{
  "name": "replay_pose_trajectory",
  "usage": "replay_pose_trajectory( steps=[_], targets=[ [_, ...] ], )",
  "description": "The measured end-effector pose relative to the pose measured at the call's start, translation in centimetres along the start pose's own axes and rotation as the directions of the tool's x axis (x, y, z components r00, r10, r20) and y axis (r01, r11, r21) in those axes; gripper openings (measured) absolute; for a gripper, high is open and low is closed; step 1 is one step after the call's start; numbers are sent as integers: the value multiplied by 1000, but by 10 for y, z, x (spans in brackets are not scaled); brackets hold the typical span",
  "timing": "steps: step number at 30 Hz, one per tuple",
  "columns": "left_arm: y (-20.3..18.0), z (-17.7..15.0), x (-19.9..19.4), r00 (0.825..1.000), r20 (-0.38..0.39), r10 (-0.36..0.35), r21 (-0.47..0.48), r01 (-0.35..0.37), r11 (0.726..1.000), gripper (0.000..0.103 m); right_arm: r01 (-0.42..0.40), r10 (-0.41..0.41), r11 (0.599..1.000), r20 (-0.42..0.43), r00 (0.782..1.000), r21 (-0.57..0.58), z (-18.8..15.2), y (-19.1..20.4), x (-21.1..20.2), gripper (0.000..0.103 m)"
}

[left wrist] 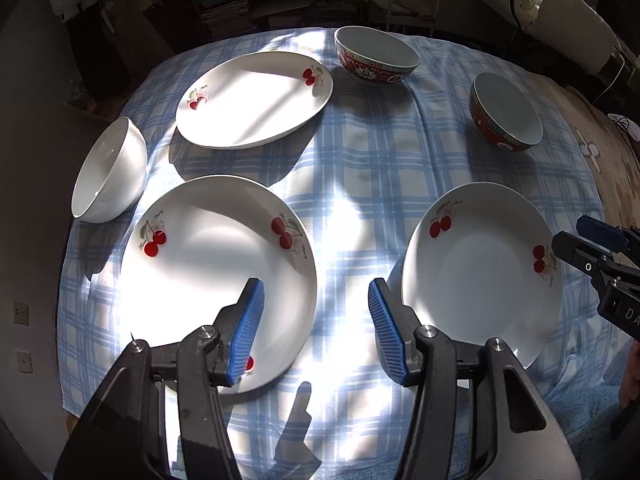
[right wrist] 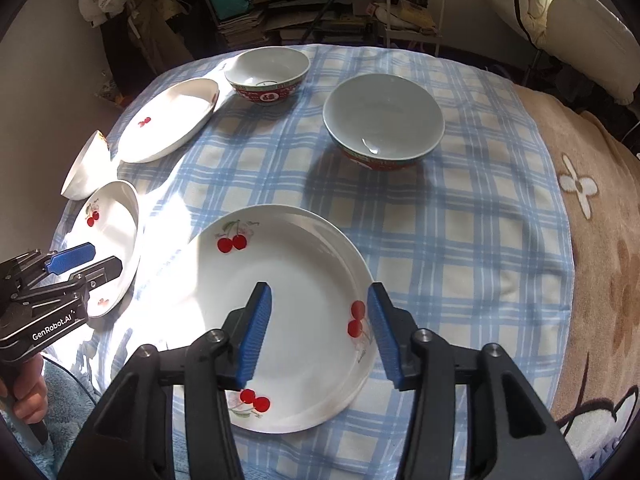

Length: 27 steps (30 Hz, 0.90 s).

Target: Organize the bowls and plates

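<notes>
I count three white cherry plates and three bowls. Nearest, my left hand-held gripper (left wrist: 316, 322) hangs with its blue pads apart and nothing between them, above the inner edge of one cherry plate (left wrist: 208, 280). My right hand-held gripper (right wrist: 319, 330) is likewise spread and empty, over a second cherry plate (right wrist: 288, 320). Past these lie the third cherry plate (left wrist: 256, 98) and a plain white bowl (left wrist: 110, 172) at the left edge. Farthest stand two red patterned bowls (right wrist: 384, 122) (right wrist: 267, 74), well apart. All rest on a surface covered by a blue checked cloth (right wrist: 460, 240), sunlit, over a tan flowered blanket (right wrist: 600, 208). Beyond are cluttered shelves (right wrist: 256, 12) and a white pillow (right wrist: 588, 28)
</notes>
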<state>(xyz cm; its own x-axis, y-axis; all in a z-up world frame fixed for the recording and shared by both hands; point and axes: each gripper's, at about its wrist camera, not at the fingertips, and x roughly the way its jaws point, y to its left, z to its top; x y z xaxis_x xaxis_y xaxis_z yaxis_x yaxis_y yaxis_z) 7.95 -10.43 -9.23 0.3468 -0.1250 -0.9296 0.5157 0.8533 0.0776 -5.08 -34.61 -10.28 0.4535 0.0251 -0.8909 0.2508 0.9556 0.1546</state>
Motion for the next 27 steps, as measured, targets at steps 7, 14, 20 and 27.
replay_pose_trajectory(
  steps=[7, 14, 20, 27],
  targets=[
    [44, 3, -15, 993, 24, 111, -47, -110, 993, 90, 16, -8, 996, 95, 995, -85, 14, 36, -12, 103],
    [90, -1, -23, 987, -5, 160, -116, -160, 980, 91, 19, 4, 985, 132, 991, -172, 30, 71, -16, 103],
    [120, -2, -23, 984, -14, 178, -173, -177, 969, 91, 8, 25, 972, 140, 990, -235, 41, 102, -21, 103],
    [144, -7, -12, 974, -11, 228, -209, -225, 952, 91, -37, 74, 973, 154, 985, -229, 52, 129, -14, 103]
  ],
)
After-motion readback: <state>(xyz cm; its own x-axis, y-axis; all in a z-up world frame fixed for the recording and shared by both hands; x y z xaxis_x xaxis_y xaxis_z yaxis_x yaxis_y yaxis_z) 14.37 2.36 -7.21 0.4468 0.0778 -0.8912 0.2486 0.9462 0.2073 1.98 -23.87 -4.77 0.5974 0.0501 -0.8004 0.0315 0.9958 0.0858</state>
